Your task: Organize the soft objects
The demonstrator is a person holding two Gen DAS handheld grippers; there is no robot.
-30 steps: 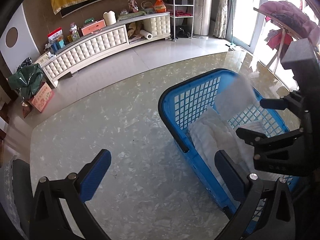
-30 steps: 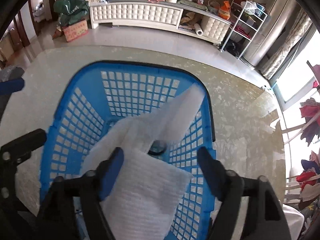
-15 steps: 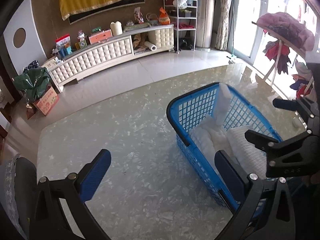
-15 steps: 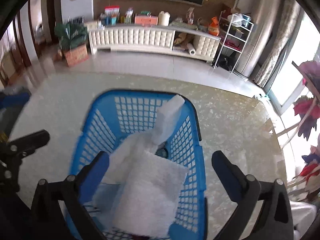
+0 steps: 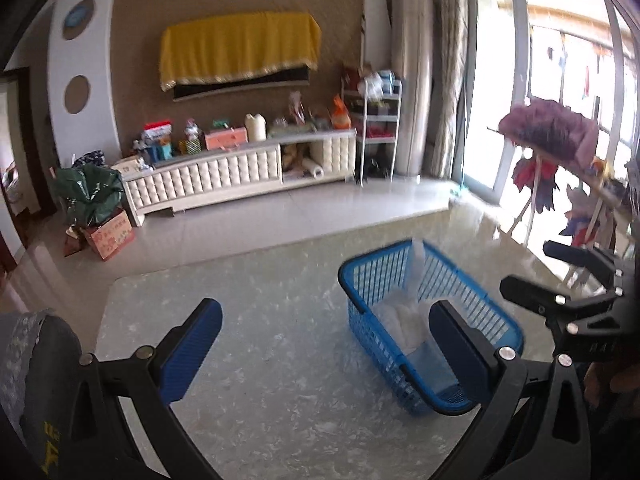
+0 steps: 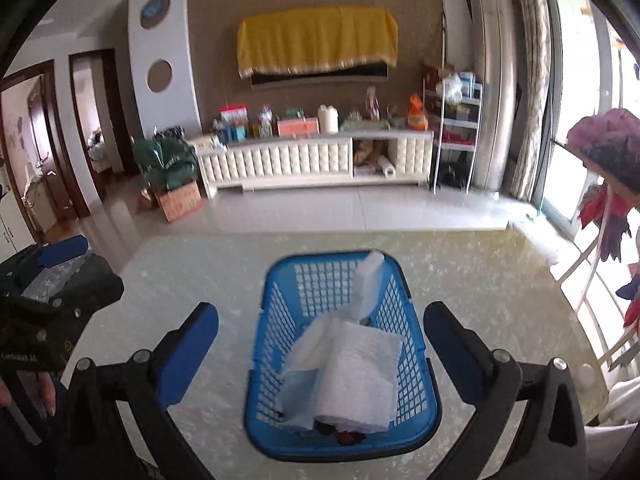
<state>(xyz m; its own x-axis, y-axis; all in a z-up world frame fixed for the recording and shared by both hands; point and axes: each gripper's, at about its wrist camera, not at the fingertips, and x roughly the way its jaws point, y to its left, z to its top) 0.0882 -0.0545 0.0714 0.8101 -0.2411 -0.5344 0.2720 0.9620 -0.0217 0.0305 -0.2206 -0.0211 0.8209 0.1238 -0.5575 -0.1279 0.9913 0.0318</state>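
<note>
Both the left gripper and right gripper are spread wide, empty, above the blue basket holding white cloths on the marbled surface.

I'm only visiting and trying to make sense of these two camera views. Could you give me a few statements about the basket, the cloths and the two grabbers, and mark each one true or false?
1. The blue plastic lattice basket stands on the pale marbled tabletop. True.
2. The white textured folded cloth lies on the tabletop beside the basket. False: it lies inside the basket.
3. The right gripper is clamped on the cloth. False: its jaws stand wide open with nothing held.
4. The left gripper is open and empty. True.
5. A narrow white cloth strip leans up against the basket's far wall. True.
6. The basket is red. False: it is blue.
</note>
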